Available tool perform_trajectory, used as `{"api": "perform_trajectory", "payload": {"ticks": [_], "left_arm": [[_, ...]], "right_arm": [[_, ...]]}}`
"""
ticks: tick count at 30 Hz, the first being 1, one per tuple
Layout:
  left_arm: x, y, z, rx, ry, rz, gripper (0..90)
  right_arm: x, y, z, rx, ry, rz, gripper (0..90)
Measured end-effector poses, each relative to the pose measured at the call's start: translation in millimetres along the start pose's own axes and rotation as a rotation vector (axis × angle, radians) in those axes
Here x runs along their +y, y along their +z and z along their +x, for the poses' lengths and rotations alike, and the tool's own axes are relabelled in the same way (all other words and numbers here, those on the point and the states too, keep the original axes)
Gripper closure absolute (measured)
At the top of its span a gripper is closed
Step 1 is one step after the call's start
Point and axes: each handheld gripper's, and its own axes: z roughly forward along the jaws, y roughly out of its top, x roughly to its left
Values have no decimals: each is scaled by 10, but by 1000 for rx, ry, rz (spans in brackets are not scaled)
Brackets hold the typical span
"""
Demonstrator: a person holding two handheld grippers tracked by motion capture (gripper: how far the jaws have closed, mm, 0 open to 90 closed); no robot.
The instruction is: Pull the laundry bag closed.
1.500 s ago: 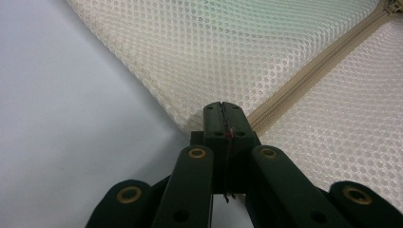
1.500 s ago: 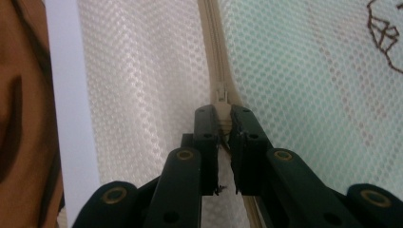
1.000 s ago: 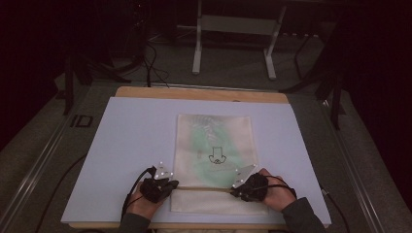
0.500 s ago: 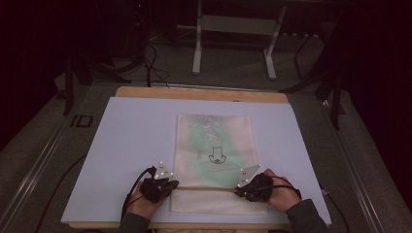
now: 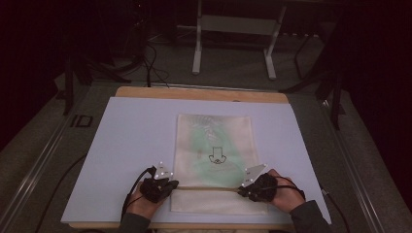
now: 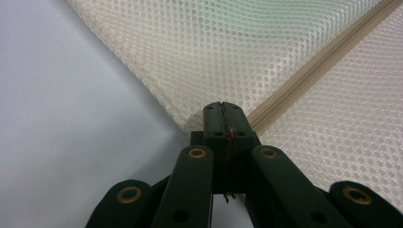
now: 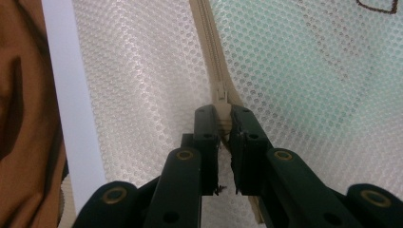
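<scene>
Inside the zipped mesh bag (image 5: 214, 154) lies a green garment (image 5: 219, 151).

Both hands low at the near edge. Left gripper (image 5: 171, 183) clamped tight. Right gripper (image 5: 241, 189) pinched closed, jaws facing inward.

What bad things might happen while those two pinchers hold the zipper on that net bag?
1. The right gripper pinches only the small zipper pull; a tug could make it slip out of the jaws.
2. The left gripper clamps just the corner edge of the mesh bag beside the zipper. If that hold slips, the bag may slide and bunch up on the white table mat instead of unzipping.
3. Hard pulling might snag or stretch the thin mesh.
</scene>
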Motion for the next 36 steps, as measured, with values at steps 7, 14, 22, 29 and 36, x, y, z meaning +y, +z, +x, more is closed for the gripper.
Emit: {"api": "perform_trajectory", "payload": {"ticks": [7,14,22,29,36], "left_arm": [[0,0,0,-1,-1,0,895],[1,0,1,-1,-1,1,895],[1,0,2,-2,-3,0,895],[1,1,2,-2,-3,1,895],[2,0,1,-1,-2,1,895]], "right_arm": [[-18,-12,-4,-3,0,8,826],[-76,-68,-23,-9,14,0,825],[-146,-147,-50,-21,31,-2,825],[-200,-180,-59,-20,44,-3,824],[-247,-190,-73,-14,50,-10,825]]}}
